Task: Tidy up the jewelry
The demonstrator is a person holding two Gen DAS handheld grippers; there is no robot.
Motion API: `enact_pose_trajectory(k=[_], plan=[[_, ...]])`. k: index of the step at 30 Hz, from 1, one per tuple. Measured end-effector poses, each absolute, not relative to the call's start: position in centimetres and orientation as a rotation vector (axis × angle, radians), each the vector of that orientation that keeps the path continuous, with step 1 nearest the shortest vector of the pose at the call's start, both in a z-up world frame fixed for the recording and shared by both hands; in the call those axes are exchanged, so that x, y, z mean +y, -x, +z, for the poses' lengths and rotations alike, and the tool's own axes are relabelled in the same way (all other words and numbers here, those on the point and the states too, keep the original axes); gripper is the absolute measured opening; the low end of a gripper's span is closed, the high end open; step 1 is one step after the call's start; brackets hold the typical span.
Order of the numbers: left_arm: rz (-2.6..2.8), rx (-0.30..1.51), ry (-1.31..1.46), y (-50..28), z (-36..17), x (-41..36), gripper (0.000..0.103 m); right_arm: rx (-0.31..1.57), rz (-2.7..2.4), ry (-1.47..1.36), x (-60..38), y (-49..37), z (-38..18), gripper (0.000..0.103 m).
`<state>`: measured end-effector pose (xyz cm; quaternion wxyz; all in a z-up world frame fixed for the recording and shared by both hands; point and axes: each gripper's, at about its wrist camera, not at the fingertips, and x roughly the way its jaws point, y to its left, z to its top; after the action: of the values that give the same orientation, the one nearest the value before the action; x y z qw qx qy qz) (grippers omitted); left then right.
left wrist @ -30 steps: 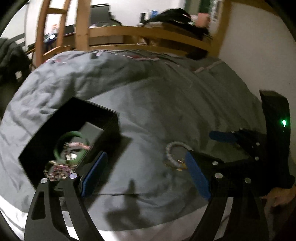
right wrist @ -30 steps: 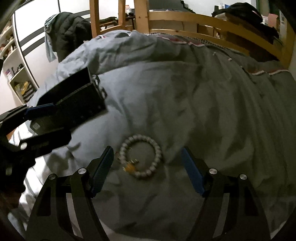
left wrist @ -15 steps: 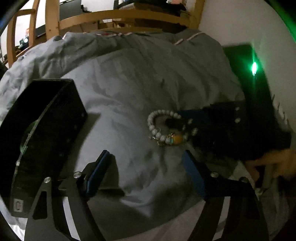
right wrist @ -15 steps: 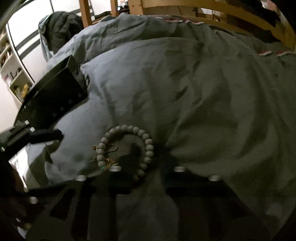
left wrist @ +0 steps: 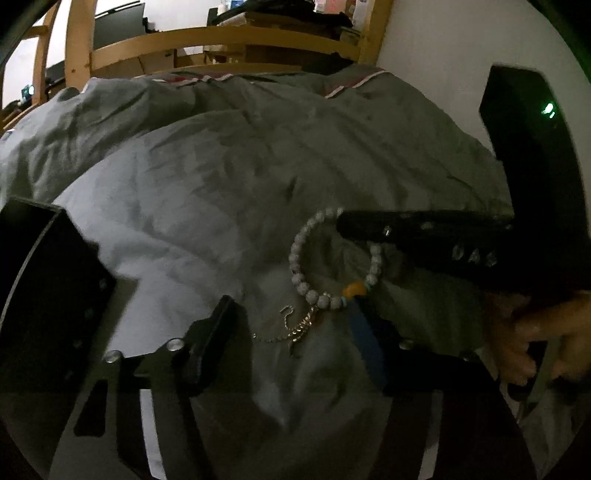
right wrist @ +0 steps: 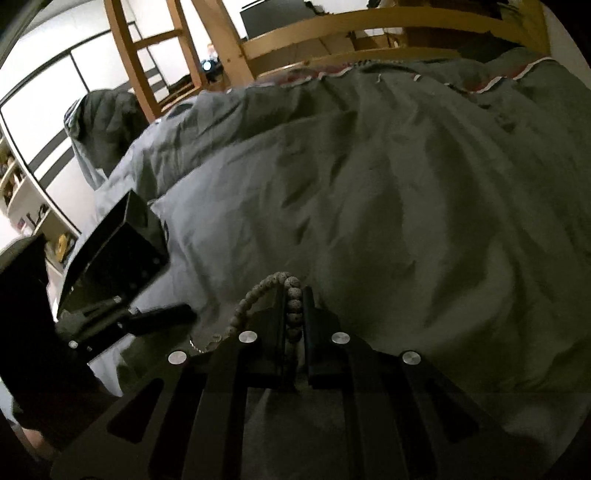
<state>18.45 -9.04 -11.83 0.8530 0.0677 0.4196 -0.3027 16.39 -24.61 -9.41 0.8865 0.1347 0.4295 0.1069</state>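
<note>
Two grippers work over one bead bracelet point(left wrist: 334, 266) on the grey duvet point(left wrist: 229, 177) of a bed. Nearest in the right wrist view, we find the right gripper point(right wrist: 294, 317) with its fingers point(right wrist: 308, 306) drawn together and clamped on a run of beads, the beads stacked in the narrow slot between them; the rest of the bracelet point(right wrist: 255, 299) arcs off to the left of the fingers. From the left wrist view, we see the same gripper reaching in from the right across the top of the ring, gripping its upper right part.

We note the left gripper point(left wrist: 295, 328) just short of the bracelet, its fingers point(left wrist: 364, 332) standing apart. The orange bead and the metal charm with its short chain point(left wrist: 295, 328) lie between them, the blue-padded finger just beside the orange bead.

Farther left, a black jewelry box point(right wrist: 114, 251) rests on the duvet, apart from the bracelet. Beyond, a wooden bed frame point(right wrist: 369, 33) crosses the background.
</note>
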Motion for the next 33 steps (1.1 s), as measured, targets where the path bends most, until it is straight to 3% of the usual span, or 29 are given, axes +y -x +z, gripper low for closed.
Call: enact_pose_trajectory(k=[2,8,18,33], plan=[[-0.643,0.904,-0.164,-18.4,-12.4,-9.4,0.034,0.883,0.219,-0.297,-25.1,-16.4,-9.3,0.009],[-0.656,0.925,-0.163,-18.4,-12.8,-9.6,0.005,0.86,0.227,-0.363,-26.2,-16.3,-8.8,0.009],[-0.642,0.935,-0.138,-18.4,-12.3,-9.1,0.003,0.814,0.238,-0.402,-27.1,-15.5,-6.5,0.009],[-0.505,0.921,-0.104,-16.8,-7.1,-5.1,0.003,0.794,0.283,-0.332,-24.4,-13.4,-1.6,0.009]])
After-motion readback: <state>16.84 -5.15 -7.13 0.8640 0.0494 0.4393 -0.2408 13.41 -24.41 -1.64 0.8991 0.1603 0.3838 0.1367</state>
